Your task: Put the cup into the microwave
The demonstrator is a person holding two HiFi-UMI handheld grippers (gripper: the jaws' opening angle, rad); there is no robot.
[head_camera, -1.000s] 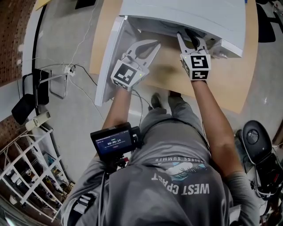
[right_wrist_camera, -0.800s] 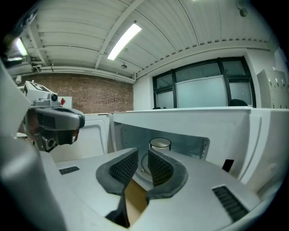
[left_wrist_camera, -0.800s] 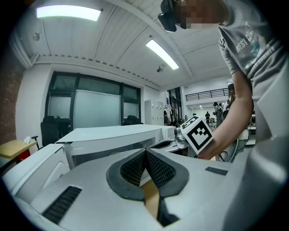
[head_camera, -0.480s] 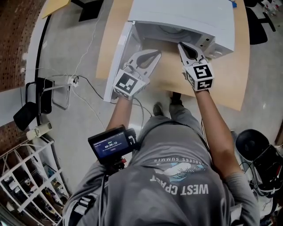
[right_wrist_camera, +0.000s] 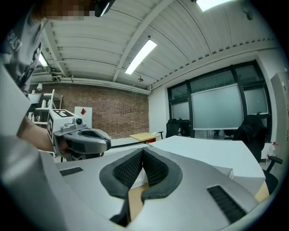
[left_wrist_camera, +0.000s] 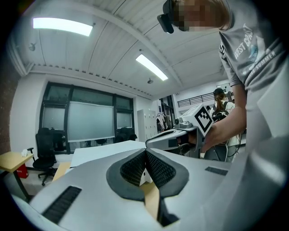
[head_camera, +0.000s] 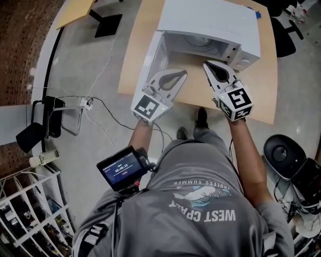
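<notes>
The white microwave (head_camera: 210, 20) stands on the wooden table (head_camera: 263, 95) with its door (head_camera: 150, 62) swung open to the left. Only the turntable shows in its cavity (head_camera: 200, 44); no cup is visible in any view. My left gripper (head_camera: 183, 73) hovers over the table's front edge, short of the door, shut and empty. My right gripper (head_camera: 206, 63) is level with it just outside the cavity, also shut with nothing between its pads. In the left gripper view the left gripper (left_wrist_camera: 145, 152) has its pads pressed together, as has the right gripper (right_wrist_camera: 142, 151) in its own view.
A black chair base (head_camera: 286, 153) sits on the floor at the right. Cables and a power strip (head_camera: 86, 103) lie on the floor left of the table. A white wire rack (head_camera: 30, 221) stands lower left, and a second wooden table (head_camera: 75, 10) at the top left.
The right gripper has come back out of the microwave cavity and its jaws have shut. Both grippers have drawn back from the microwave toward the table's front edge.
</notes>
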